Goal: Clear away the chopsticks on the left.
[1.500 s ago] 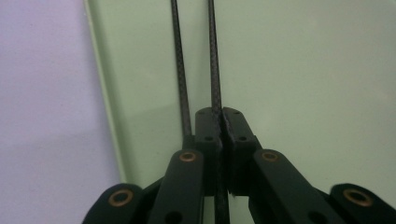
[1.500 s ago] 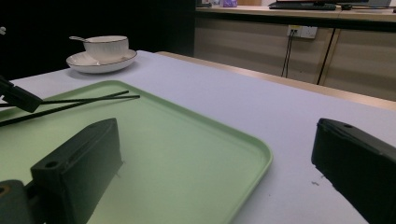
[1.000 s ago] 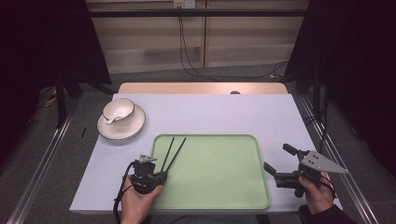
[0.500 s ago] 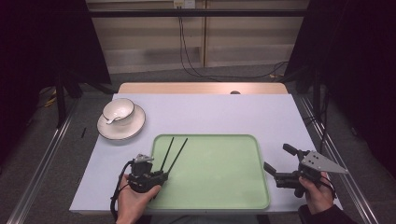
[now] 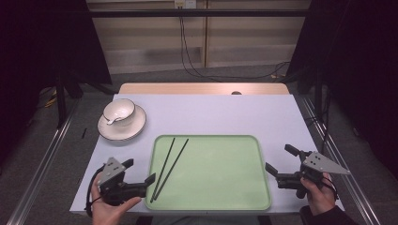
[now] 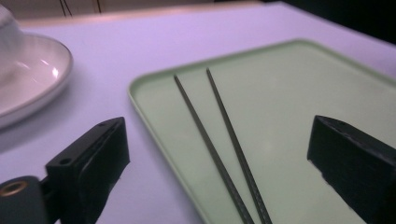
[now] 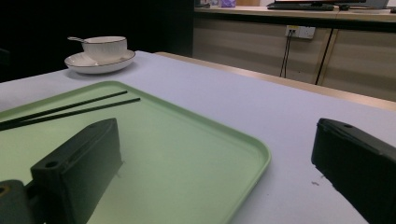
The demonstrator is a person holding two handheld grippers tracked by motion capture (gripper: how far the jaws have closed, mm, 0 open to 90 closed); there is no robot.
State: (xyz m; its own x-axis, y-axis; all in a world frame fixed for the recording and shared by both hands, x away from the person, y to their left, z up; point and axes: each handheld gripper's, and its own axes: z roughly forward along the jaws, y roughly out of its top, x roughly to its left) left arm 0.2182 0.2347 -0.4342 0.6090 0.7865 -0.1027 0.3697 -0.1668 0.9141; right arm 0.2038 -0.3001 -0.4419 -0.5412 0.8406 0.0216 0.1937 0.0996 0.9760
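Note:
Two black chopsticks (image 5: 169,164) lie side by side on the left part of a pale green tray (image 5: 220,197), their near ends at its front left rim. My left gripper (image 5: 139,171) sits just left of the tray's front corner; its jaws have just been opening and stand wide with nothing gripped. In the left gripper view the chopsticks (image 6: 205,135) lie flat on the tray (image 6: 299,93) ahead of my left gripper (image 6: 217,140). My right gripper (image 5: 280,159) hovers open at the tray's right edge. The right gripper view has my right gripper (image 7: 215,140) over the tray (image 7: 187,154), chopsticks (image 7: 70,109) beyond.
A white bowl (image 5: 118,112) with a spoon in it stands on a white saucer (image 5: 123,131) at the far left of the lilac table cover (image 5: 220,115). The bowl (image 7: 103,46) is also in the right gripper view, the saucer (image 6: 28,79) in the left one.
My left gripper has let go of the chopsticks, opened its jaws and drawn back to the left off the tray. The chopsticks now rest on the tray. The right gripper has kept still.

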